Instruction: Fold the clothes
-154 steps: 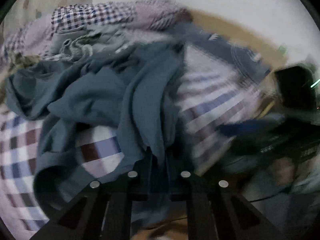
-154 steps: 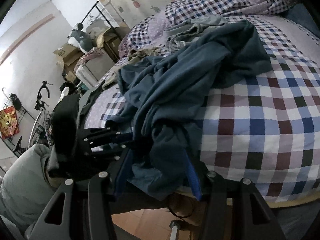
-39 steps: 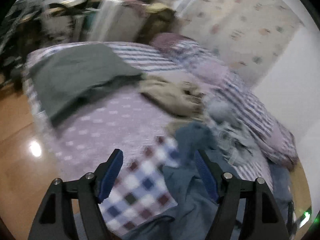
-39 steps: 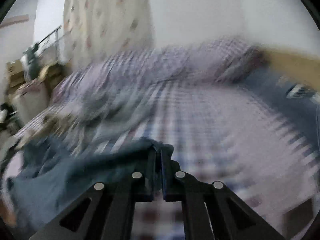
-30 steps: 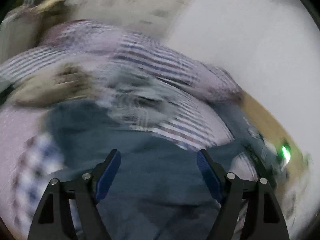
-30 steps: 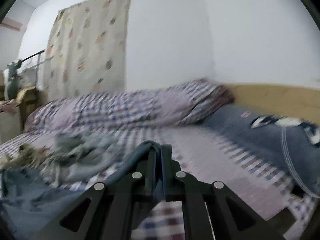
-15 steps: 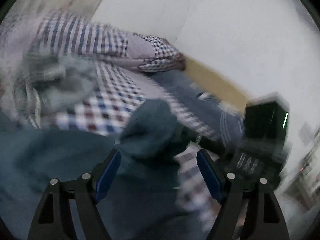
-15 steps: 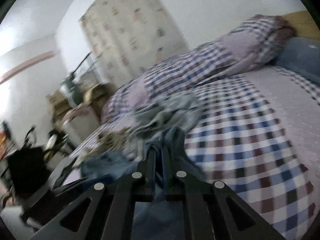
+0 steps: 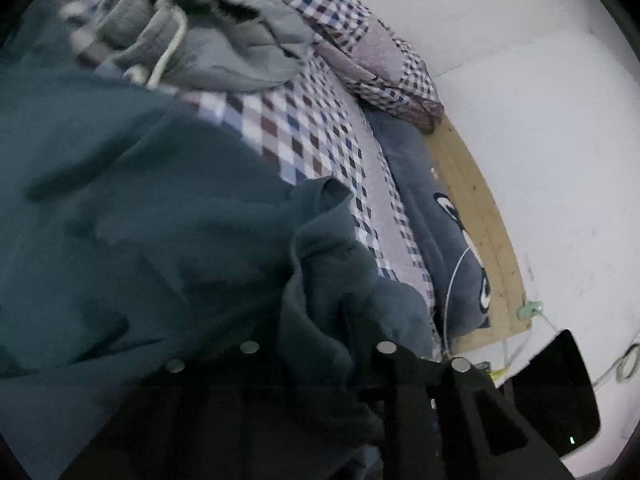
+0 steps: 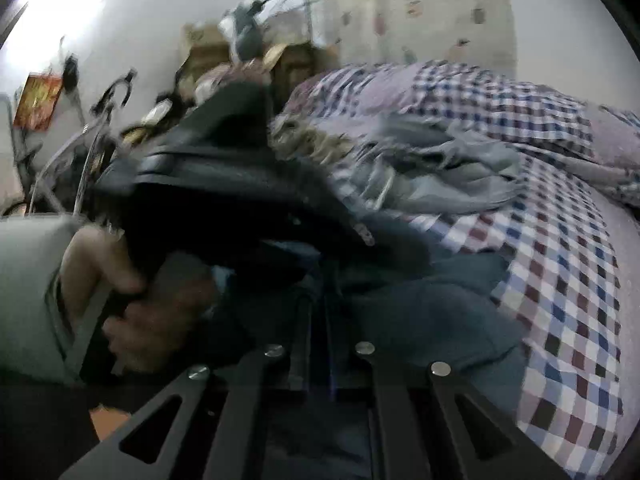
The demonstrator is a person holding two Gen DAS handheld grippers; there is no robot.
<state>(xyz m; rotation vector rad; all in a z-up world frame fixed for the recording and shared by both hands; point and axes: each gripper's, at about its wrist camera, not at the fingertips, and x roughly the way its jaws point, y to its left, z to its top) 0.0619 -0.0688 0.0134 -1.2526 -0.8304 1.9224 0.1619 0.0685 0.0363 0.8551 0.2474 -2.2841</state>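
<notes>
Both grippers have dropped toward the bed since half a second ago, and the left gripper [image 9: 316,320], wide apart then, has just been closing: its jaws now stand narrow with a fold of the teal garment [image 9: 140,220] bunched between them. The right gripper [image 10: 320,312] has its jaws nearly together, pinching the same dark cloth. A hand [image 10: 132,292] with a grey sleeve grips the other tool at left in the right wrist view. Beyond, the garment spreads over the checked bedsheet [image 9: 320,132]. Farther off lie grey drawstring shorts [image 9: 208,28], a navy pillow [image 9: 432,216] and a checked quilt [image 10: 480,92].
</notes>
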